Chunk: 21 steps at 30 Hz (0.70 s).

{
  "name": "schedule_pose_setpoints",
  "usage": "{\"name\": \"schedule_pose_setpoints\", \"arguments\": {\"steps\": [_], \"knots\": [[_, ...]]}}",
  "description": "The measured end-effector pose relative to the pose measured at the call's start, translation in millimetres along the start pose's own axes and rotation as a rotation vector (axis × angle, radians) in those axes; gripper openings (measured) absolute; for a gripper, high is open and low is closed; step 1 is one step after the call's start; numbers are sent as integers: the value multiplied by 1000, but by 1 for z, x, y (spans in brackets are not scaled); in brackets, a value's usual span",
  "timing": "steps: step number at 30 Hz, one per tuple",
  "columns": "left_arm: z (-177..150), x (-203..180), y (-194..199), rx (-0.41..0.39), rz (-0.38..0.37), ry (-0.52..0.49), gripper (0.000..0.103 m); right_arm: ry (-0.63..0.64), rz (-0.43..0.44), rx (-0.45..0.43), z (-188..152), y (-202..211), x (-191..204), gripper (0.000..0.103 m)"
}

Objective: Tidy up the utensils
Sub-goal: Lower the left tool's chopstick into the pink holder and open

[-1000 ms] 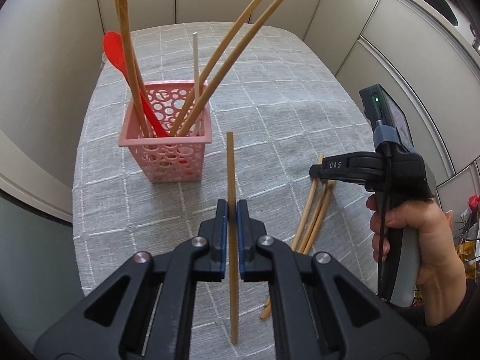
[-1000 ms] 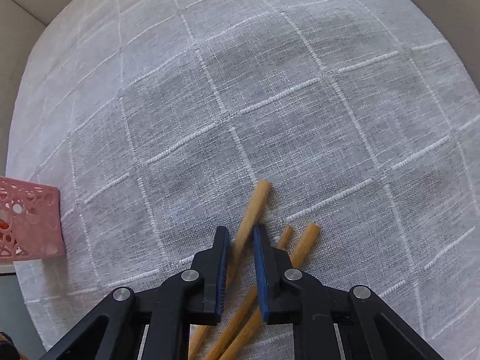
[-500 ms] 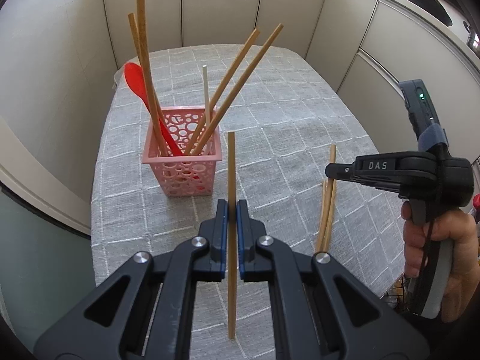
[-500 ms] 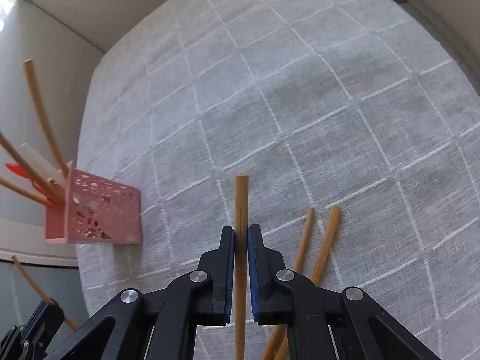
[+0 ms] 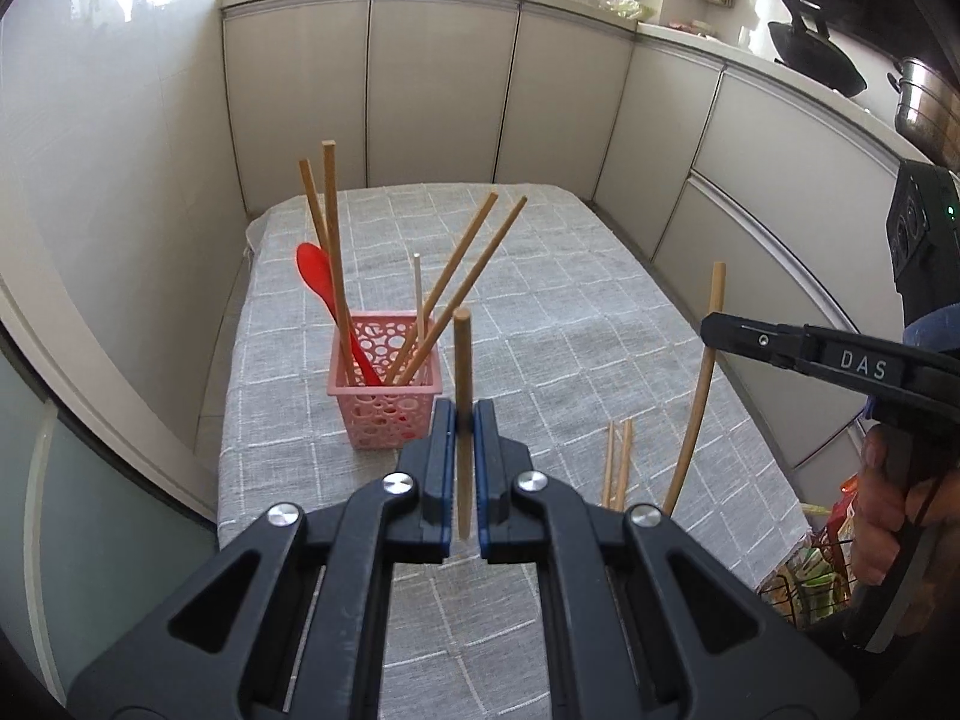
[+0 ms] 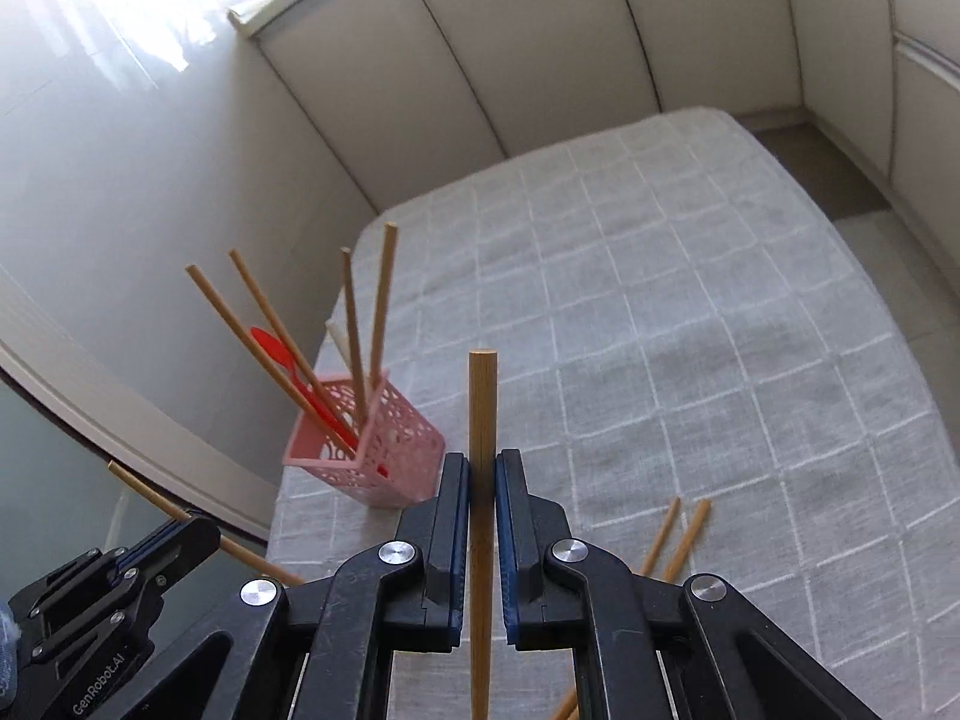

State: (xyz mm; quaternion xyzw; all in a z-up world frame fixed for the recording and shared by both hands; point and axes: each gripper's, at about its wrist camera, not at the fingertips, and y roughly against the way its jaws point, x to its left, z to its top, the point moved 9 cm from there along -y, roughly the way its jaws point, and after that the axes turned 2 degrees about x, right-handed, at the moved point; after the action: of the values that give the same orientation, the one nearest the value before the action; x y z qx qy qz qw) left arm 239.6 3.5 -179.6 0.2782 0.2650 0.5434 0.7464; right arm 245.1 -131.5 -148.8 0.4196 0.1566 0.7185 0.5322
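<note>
Each gripper is clenched on one chopstick, left gripper point(image 5: 462, 420) and right gripper point(image 6: 481, 468), both held upright, likely for dropping into the pink basket point(image 5: 390, 414) at frame centre; two chopsticks point(image 5: 618, 462) lie lower right

Basket point(image 5: 387, 405) on table point(image 5: 570, 324), left; chopsticks point(image 5: 462, 294), spoon point(image 5: 318, 285) inside; loose chopsticks point(image 5: 618, 462) right.

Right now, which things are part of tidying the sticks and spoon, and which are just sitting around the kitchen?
Part of the job:
- left gripper, shut on a chopstick
- right gripper, shut on another chopstick
- pink basket with chopsticks and a red spoon in it
- two loose chopsticks on the tablecloth

Just sitting around:
- wok
- steel pot
- cabinets
</note>
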Motion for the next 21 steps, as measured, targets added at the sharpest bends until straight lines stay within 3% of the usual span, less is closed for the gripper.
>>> {"name": "schedule_pose_setpoints", "arguments": {"steps": [10, 15, 21], "knots": [[41, 24, 52, -225, 72, 62, 7, 27, 44, -227, 38, 44, 26, 7], [60, 34, 59, -328, 57, 95, 7, 25, 65, -265, 47, 43, 39, 7], [77, 39, 58, -447, 112, 94, 7, 8, 82, -256, 50, 23, 48, 7]]}}
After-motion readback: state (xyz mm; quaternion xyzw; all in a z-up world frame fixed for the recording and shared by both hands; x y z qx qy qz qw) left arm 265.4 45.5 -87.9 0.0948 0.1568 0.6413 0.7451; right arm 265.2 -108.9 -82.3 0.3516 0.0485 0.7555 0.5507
